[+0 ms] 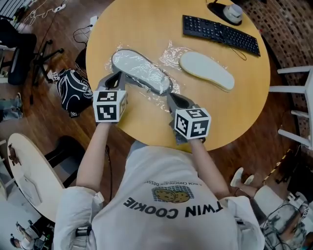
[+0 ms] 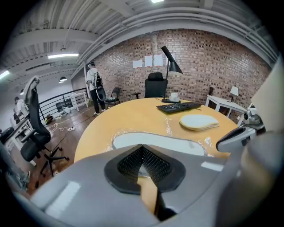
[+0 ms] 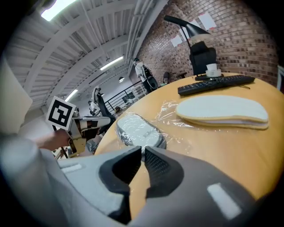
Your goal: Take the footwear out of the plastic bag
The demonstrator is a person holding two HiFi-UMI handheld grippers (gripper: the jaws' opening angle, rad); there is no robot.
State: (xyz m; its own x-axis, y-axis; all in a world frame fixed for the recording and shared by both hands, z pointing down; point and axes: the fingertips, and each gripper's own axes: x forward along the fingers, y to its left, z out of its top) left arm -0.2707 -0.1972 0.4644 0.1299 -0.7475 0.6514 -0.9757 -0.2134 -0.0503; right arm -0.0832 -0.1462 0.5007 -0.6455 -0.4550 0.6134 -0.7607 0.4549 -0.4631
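A grey slipper (image 1: 142,72) lies sole up on the round wooden table (image 1: 244,107), wrapped in a crinkled clear plastic bag (image 1: 168,52). A cream slipper (image 1: 206,70) lies bare to its right, partly on the plastic. My left gripper (image 1: 117,79) is at the grey slipper's near-left end, and its jaws meet at the tips with nothing seen between them (image 2: 142,147). My right gripper (image 1: 175,100) sits at the slipper's near-right end. Its jaws (image 3: 143,150) stand a narrow slit apart just short of the wrapped slipper (image 3: 137,129), and nothing shows between them.
A black keyboard (image 1: 221,34) and a lamp base (image 1: 226,12) sit at the table's far side. On the floor to the left lies a black bag (image 1: 72,90). A white chair (image 1: 298,107) stands at the right. The table's near edge runs just under both grippers.
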